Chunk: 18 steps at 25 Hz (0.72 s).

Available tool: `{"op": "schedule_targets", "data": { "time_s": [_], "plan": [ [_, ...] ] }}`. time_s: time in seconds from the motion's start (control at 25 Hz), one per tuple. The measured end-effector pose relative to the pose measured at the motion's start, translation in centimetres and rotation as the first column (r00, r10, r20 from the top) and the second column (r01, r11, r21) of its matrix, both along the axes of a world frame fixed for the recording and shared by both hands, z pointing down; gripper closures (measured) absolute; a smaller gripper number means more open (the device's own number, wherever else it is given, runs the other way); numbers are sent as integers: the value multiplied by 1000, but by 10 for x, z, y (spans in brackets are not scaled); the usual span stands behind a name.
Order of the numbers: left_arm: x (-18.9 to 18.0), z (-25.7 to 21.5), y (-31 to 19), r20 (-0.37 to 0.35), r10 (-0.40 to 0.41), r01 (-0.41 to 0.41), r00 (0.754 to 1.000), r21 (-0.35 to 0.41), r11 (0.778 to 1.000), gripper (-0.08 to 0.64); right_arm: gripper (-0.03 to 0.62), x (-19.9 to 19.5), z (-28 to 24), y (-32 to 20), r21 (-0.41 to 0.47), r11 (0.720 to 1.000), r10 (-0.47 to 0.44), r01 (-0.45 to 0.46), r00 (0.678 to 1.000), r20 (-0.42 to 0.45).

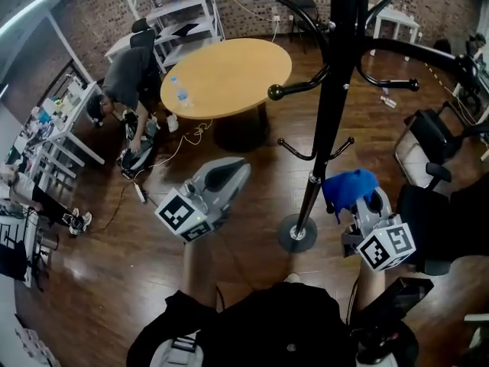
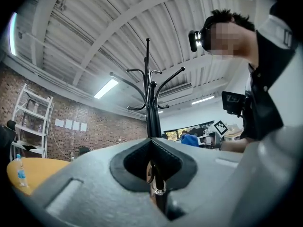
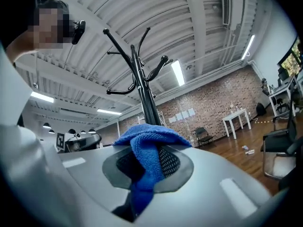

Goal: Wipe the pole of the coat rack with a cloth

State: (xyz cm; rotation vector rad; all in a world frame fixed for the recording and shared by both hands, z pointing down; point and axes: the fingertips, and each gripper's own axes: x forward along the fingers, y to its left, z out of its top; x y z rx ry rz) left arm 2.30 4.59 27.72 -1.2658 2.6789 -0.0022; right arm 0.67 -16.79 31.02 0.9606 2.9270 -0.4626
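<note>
My right gripper (image 1: 357, 207) is clenched on the soft blue microfibre cloth (image 1: 349, 187), held near the lower stretch of the tall black metal coat rack pole (image 1: 330, 121), ready for wiping I judge, while my left gripper (image 1: 238, 168), closed and empty, waits well apart.

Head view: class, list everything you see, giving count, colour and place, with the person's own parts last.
coat rack: one, black, standing on the wood floor, centre right
cloth: one, blue, clamped in the right gripper, beside the pole
round table: one, tan, upper centre, left of the rack
shelving unit: one, white, by the brick wall
another person: one, dark top, bending left of the table
left gripper: one, grey, jaws nearly together, empty, left of the pole
right gripper: one, grey, shut on the cloth
</note>
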Motion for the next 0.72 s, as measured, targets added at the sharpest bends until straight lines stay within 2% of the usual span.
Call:
{"op": "schedule_targets", "data": {
  "time_s": [0.12, 0.28, 0.48, 0.64, 0.72],
  "plan": [
    [-14, -4, -16, -10, 39, -39, 999, -2, 999, 560, 560, -7, -17, -12, -11, 1000, 27, -27, 999, 17],
    [-36, -7, -32, 5, 101, -101, 995, -17, 995, 560, 560, -25, -34, -8, -44, 999, 15, -13, 999, 44],
    [-59, -3, -36, 15, 194, -194, 981, 0, 981, 560, 560, -20, -46, 0, 10, 996, 84, -85, 994, 68],
    [-77, -3, -16, 28, 291, -291, 956, -3, 957, 560, 560, -15, -53, 27, 79, 981, 171, -179, 980, 102],
    [-85, -2, -3, 37, 365, -365, 930, -3, 931, 560, 559, -12, -58, 43, 105, 958, 251, -265, 959, 128]
  ]
}}
